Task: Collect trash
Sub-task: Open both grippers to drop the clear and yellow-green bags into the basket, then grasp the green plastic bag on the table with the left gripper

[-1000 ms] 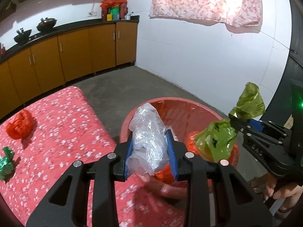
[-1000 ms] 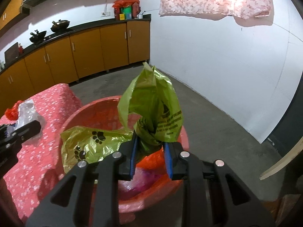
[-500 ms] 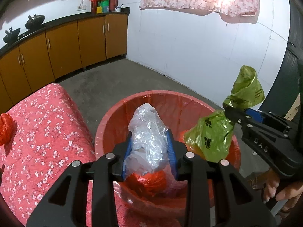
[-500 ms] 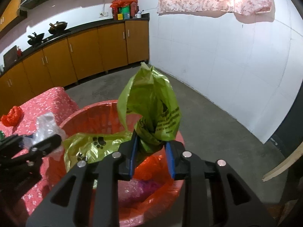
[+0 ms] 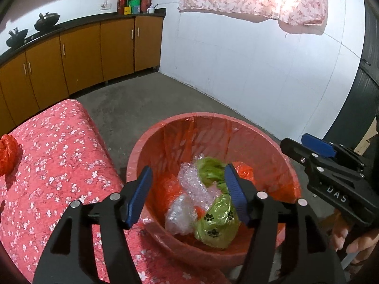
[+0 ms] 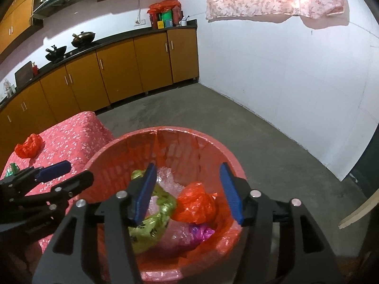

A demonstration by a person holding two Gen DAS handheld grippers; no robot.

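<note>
A red bin (image 5: 163, 132) (image 6: 213, 146) with a red liner stands beside the table. Inside lie a clear plastic bag (image 5: 182, 215), a green paw-print bag (image 5: 216, 224) (image 6: 151, 227), bubble wrap (image 5: 196, 184) and a red bag (image 6: 196, 206). My left gripper (image 5: 187, 194) is open and empty above the bin. My right gripper (image 6: 187, 194) is open and empty above the bin too; it also shows at the right of the left wrist view (image 5: 308, 146). A crumpled red bag (image 5: 8, 153) (image 6: 28, 145) and a green wrapper (image 6: 11, 169) lie on the table.
The table wears a red flowered cloth (image 5: 59, 146) left of the bin. Orange kitchen cabinets (image 6: 113, 71) run along the back wall. A white wall (image 5: 260, 71) stands behind the bin. The grey concrete floor (image 6: 236, 118) lies around it.
Both grippers opened over the bin. The clear plastic bag dropped from the left and the green bag from the right; both now lie inside the bin.
</note>
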